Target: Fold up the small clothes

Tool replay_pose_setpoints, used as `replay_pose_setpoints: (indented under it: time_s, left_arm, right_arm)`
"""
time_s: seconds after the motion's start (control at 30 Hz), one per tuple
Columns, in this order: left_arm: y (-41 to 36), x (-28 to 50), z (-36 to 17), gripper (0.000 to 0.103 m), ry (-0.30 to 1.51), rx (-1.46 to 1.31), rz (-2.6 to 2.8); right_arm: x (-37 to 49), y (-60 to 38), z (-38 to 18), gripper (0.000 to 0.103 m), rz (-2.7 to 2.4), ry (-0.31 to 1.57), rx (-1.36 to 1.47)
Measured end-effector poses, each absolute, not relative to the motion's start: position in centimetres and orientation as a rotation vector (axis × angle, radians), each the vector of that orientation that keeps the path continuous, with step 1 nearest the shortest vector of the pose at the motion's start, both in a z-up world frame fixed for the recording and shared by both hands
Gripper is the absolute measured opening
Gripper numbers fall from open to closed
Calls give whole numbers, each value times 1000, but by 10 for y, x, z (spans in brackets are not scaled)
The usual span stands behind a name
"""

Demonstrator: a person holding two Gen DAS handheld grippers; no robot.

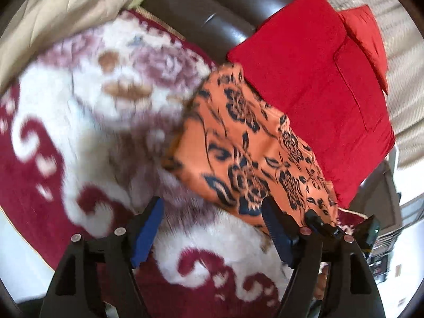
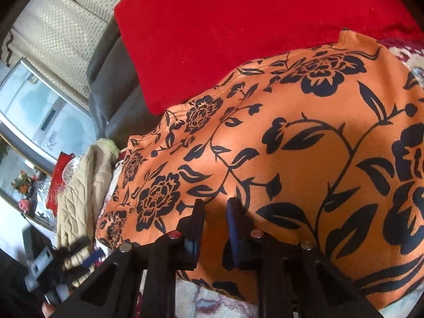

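Observation:
An orange garment with a dark floral print (image 1: 246, 143) lies folded on a red and white floral blanket (image 1: 79, 122); it fills the right wrist view (image 2: 304, 145). A red garment (image 1: 310, 79) lies folded just beyond it, also in the right wrist view (image 2: 238, 26). My left gripper (image 1: 212, 212) is open and empty above the blanket, its right finger (image 1: 278, 228) at the orange garment's near edge. My right gripper (image 2: 216, 209) hovers over the orange garment with its jaws a narrow gap apart and nothing between them. The right gripper also shows in the left wrist view (image 1: 326, 228).
A beige quilted cloth (image 1: 61, 8) lies at the far left, also in the right wrist view (image 2: 82, 198). A dark sofa back (image 1: 212, 8) runs behind the clothes. A window and small ornaments (image 2: 29, 185) stand at the left of the right wrist view.

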State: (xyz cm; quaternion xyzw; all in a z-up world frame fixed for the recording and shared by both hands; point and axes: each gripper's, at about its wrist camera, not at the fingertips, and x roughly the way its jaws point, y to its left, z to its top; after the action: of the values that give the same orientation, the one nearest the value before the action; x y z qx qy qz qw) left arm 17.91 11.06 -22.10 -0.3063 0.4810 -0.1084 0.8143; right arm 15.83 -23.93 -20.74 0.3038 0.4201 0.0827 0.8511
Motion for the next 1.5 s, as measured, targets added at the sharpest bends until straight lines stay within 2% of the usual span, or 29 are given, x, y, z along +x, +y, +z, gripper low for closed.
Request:
replay_pose_setpoints:
  time_s: [0.13,0.27,0.33,0.4,0.43,0.47,0.5,0.8,0.97,1.07,1.17,1.23,1.27,1.3,1.33,1.37,1.4,1.43,1.5]
  left_arm:
    - [102,196,-238,77,1042,-683,-180]
    - [98,214,-241,76,959,-714,-143]
    - [93,223,-242,67,949,-699,-134]
    - [88,229,-241,48,944,-662,-113]
    - [85,231,-239,42,941,-644,-111]
    - [85,232,-237,29,935,-640,-123]
    - [83,232,-234,23,929,-631,-132]
    - [13,223,-152,17,798,-289,-248]
    - [-62,210,-109,16,754,-125,-415]
    - [-119,195,-102,16,759,-16,-537]
    - [-175,180,-111,21,809,123,-670]
    - [-186,174,-113,23,825,154,-729]
    - [-180,175,-111,29,819,124,-749]
    - [-169,176,-108,42,811,78,-772]
    - [-152,178,-103,50,795,7,-803]
    - [-138,181,-100,67,775,-51,-819]
    - [-116,184,-96,76,735,-135,-831]
    - [-101,187,-95,77,713,-181,-822]
    - [-82,200,-104,78,726,-211,-760]
  right_arm:
    - [156,-245,-207,20,179,888,689]
    - [155,-246,-207,20,191,887,700]
    - [155,-247,-208,20,201,887,708]
    - [155,-247,-208,20,207,887,713]
    - [155,-248,-208,20,212,887,716]
    - [155,-248,-208,20,216,886,719]
    - [155,-249,-208,20,225,883,726]
    - [140,-280,-190,21,232,754,863]
    - [122,-322,-179,21,195,629,1001]
    - [108,-349,-177,21,172,559,1075]
    - [95,-377,-180,24,155,501,1156]
    - [88,-390,-185,24,152,476,1218]
    - [86,-393,-186,24,156,474,1239]
    - [86,-395,-187,25,160,481,1246]
    - [87,-394,-187,25,165,492,1242]
    - [88,-392,-187,26,171,500,1237]
    - [89,-393,-186,33,181,509,1234]
    - [92,-391,-186,52,196,520,1234]
    - [93,-390,-186,77,214,522,1249]
